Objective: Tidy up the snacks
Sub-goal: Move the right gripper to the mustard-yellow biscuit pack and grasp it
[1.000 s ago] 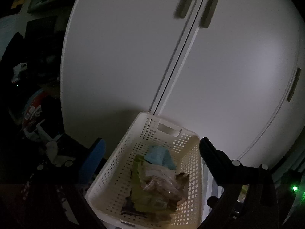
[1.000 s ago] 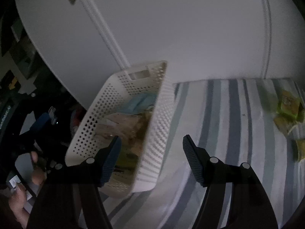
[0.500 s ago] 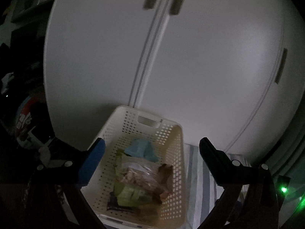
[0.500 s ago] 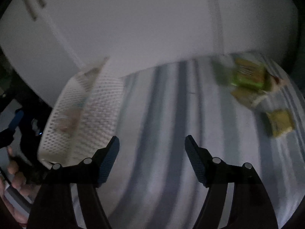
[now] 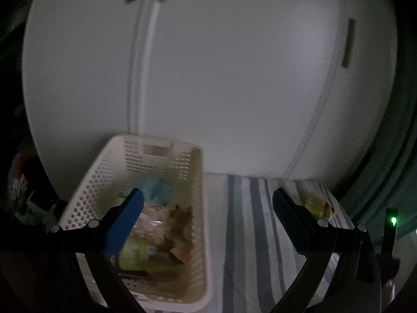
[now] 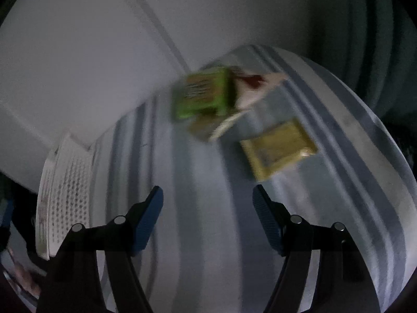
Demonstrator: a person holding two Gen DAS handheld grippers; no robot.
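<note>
Both the left gripper (image 5: 207, 199) and the right gripper (image 6: 207, 195) hang empty with fingers spread over the striped cloth (image 6: 208, 182), the white basket (image 5: 200, 182) of snacks at nine o'clock and loose green packet (image 6: 202, 95) and yellow packet (image 6: 278, 147) near one o'clock.

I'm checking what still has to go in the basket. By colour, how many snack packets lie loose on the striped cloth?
Green packet: 1
Yellow packet: 1
White packet with a red mark: 1
Total: 3 clearly seen; the blurred pile under the green one may hide more.
</note>
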